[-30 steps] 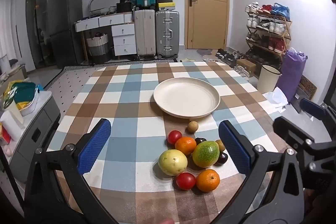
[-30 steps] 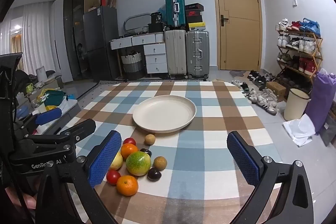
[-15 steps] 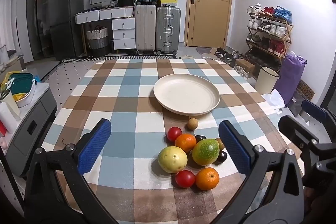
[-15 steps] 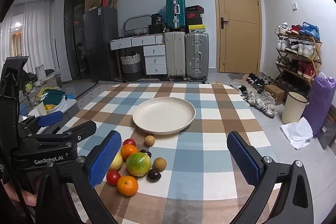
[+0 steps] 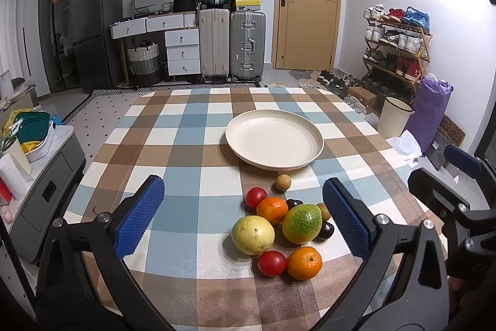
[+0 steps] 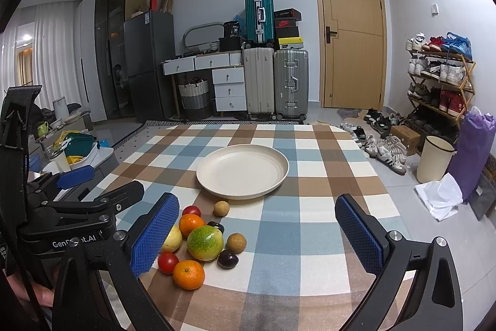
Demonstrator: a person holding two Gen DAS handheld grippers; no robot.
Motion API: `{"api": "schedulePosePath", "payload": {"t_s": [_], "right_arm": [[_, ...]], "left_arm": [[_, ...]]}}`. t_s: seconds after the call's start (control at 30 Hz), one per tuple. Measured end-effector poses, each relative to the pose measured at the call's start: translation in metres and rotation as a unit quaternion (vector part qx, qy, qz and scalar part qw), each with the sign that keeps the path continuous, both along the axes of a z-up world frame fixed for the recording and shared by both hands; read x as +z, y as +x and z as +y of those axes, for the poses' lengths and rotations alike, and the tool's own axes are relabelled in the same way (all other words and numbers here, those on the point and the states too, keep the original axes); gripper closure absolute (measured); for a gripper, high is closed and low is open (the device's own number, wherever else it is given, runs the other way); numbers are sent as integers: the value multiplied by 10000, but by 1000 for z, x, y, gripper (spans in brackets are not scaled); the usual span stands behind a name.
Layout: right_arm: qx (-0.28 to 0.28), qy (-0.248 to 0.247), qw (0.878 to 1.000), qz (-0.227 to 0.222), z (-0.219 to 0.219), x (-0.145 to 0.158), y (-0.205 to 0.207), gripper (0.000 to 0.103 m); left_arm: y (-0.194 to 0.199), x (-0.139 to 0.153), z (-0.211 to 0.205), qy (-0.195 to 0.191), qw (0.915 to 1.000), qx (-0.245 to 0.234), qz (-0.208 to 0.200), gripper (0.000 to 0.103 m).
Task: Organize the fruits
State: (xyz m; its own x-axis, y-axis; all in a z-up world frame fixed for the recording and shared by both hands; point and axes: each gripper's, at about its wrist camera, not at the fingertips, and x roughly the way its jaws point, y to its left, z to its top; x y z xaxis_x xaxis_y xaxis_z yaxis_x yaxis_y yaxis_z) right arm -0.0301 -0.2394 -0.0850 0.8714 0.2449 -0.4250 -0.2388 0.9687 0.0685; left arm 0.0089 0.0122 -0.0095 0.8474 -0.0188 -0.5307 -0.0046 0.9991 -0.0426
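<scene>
my left gripper (image 5: 243, 214): black frame, 2 angled arms w/ blue knurled pads (image 5: 139, 216), silver screws | my right gripper (image 6: 252, 233): same build, black + blue pads (image 6: 359, 236), silver bolts | white "GenRobot.AI" txt on left unit's body seen frm right cam | black cable lower left.

Bare checked cloth (image 5: 186, 145) all round plate (image 5: 274, 141); tight fruit cluster (image 5: 285, 225) just before it.
</scene>
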Motion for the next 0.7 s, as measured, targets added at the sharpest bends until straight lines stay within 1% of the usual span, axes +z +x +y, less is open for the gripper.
{"api": "schedulePosePath", "payload": {"t_s": [0.7], "right_arm": [[16,29,10000,-3,1,2,-1,0]], "left_arm": [[-2,-1,-4,30,10000,2,7,1]]}}
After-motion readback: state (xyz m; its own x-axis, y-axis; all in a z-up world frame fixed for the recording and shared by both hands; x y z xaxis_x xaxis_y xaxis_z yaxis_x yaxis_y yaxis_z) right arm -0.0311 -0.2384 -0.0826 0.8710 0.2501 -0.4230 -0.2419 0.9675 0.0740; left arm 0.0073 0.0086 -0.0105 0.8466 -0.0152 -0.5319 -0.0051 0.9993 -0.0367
